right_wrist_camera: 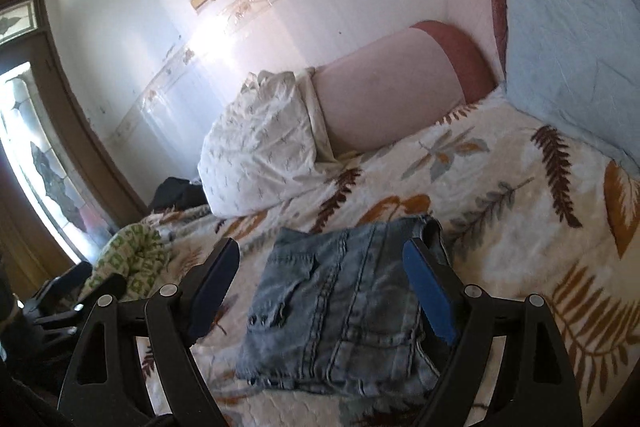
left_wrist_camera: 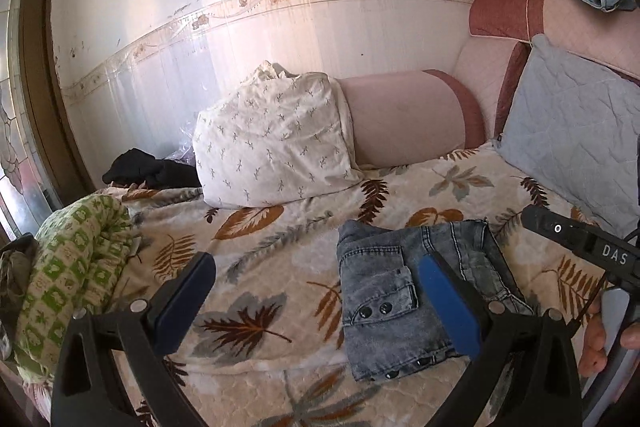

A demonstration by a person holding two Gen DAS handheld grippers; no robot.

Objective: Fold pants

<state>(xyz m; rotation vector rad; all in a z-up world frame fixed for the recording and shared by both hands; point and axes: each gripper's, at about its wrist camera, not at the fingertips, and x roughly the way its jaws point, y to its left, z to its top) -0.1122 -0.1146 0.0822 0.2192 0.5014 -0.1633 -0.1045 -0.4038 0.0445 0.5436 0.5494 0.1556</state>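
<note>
One pair of denim pants (right_wrist_camera: pixel 340 311) is lying folded into a compact bundle on the leaf-print bed (left_wrist_camera: pixel 280 247), apparently finished. It is sitting between and beyond the right gripper (right_wrist_camera: pixel 324 291) fingers, and by the right-hand finger of the left gripper (left_wrist_camera: pixel 316 303). Both are hovering with fingers spread wide, gripping nothing. Two pillows beyond the fingertips: one white (left_wrist_camera: pixel 272 143), one blue (left_wrist_camera: pixel 568 131).

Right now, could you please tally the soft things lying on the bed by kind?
Folded jeans: 1
Pillows: 2, white leaf-print and light blue quilted
Pink bolster: 1
Green-and-white blanket: 1
Black garment: 1
Total: 6
</note>
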